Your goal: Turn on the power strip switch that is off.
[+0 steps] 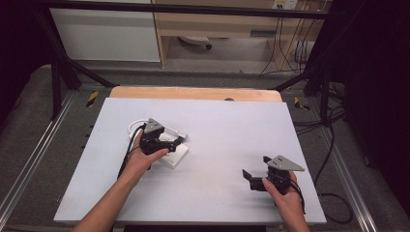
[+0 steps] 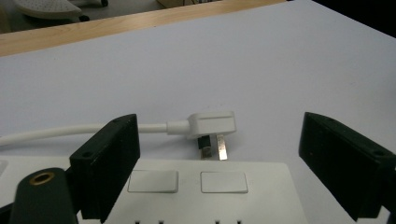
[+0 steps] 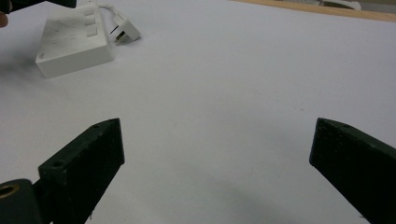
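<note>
I count one white socket block (image 1: 173, 153) on the surface (image 1: 222, 130), with two rocker switches (image 2: 153, 181) side by side on its top. One white plug (image 2: 210, 123) lies just beyond it, showing two pins (image 2: 222, 147), on one white cord (image 2: 56, 132). I hold two tools: my left tool (image 1: 164, 143) and my right tool (image 1: 255, 178).

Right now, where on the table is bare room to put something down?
Free: the white tabletop between the white socket block and the right gripper, and its far right part. Crowded: around the left gripper, white plug and cable.
</note>
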Action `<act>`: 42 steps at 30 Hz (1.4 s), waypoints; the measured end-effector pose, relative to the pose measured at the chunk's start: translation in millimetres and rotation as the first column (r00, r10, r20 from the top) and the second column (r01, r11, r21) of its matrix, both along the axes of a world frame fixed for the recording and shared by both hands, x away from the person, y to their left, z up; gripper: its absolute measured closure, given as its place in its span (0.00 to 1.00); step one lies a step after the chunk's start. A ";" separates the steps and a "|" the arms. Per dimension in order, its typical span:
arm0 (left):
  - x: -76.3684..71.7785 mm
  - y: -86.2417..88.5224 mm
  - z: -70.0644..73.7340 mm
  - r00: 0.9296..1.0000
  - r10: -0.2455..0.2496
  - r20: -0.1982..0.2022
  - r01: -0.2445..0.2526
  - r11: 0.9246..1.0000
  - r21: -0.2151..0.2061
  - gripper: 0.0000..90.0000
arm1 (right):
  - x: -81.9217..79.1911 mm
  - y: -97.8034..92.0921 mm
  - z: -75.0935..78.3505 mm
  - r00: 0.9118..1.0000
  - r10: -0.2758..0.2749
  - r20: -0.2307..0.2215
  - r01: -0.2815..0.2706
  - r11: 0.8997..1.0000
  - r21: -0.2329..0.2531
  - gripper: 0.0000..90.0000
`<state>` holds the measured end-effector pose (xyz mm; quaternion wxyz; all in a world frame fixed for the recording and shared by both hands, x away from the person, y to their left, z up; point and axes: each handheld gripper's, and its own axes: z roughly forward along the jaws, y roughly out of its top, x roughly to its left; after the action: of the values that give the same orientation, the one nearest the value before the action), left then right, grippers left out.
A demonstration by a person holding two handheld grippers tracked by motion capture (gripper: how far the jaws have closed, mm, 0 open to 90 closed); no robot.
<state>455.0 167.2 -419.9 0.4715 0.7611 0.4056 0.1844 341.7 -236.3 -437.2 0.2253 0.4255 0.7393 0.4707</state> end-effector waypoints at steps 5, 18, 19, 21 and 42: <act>-1.9 -0.6 5.8 1.000 -0.007 -0.009 0.006 1.000 -0.020 0.12 | -0.1 -0.1 0.3 1.000 0.000 0.002 0.000 1.000 0.001 0.04; -13.3 13.3 21.2 1.000 -0.011 -0.006 0.011 0.999 -0.033 0.12 | -0.2 0.7 0.6 1.000 0.001 0.000 -0.001 1.000 0.004 0.03; -14.4 15.1 22.7 1.000 -0.010 -0.004 0.010 0.999 -0.035 0.12 | -0.3 0.7 0.7 1.000 0.002 -0.001 -0.002 1.000 0.005 0.03; -16.6 18.7 25.5 1.000 -0.007 -0.003 0.007 0.999 -0.035 0.11 | -0.3 0.8 0.8 1.000 0.002 0.001 -0.002 1.000 0.007 0.03; -52.9 76.8 40.9 0.997 0.051 0.051 -0.048 0.996 -0.070 0.11 | -0.1 0.4 0.4 1.000 0.008 0.001 -0.008 1.000 0.007 0.02</act>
<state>402.0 243.9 -379.0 0.5031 0.7290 0.4179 0.2019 341.7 -235.8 -436.7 0.2224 0.4230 0.7393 0.4743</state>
